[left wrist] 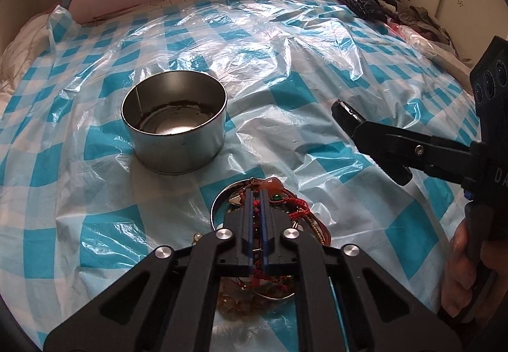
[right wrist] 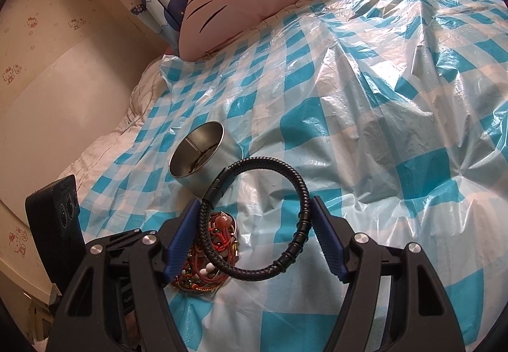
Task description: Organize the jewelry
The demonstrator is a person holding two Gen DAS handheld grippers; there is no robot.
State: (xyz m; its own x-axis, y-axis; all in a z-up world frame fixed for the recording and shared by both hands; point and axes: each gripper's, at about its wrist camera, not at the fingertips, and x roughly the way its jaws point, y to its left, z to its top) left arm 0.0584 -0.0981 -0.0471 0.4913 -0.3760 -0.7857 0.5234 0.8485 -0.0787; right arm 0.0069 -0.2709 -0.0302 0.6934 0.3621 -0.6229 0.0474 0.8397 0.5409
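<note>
You had spread a blue-checked plastic sheet (left wrist: 317, 136) over the bed, probably so small pieces stayed visible and catchable. On it stood the open metal tin (left wrist: 174, 136), seemingly the destination, just beyond the shallow dish (left wrist: 216, 206) heaped with tangled red cords and beads (right wrist: 219, 244). Your right gripper (right wrist: 254, 225) spanned the black braided bracelet (right wrist: 270, 218), its blue pads (right wrist: 327, 244) pressing the loop's sides, lifted clear of the heap. Your left gripper (left wrist: 256, 196) sat nearly closed over the dish, apparently pinching a red cord.
</note>
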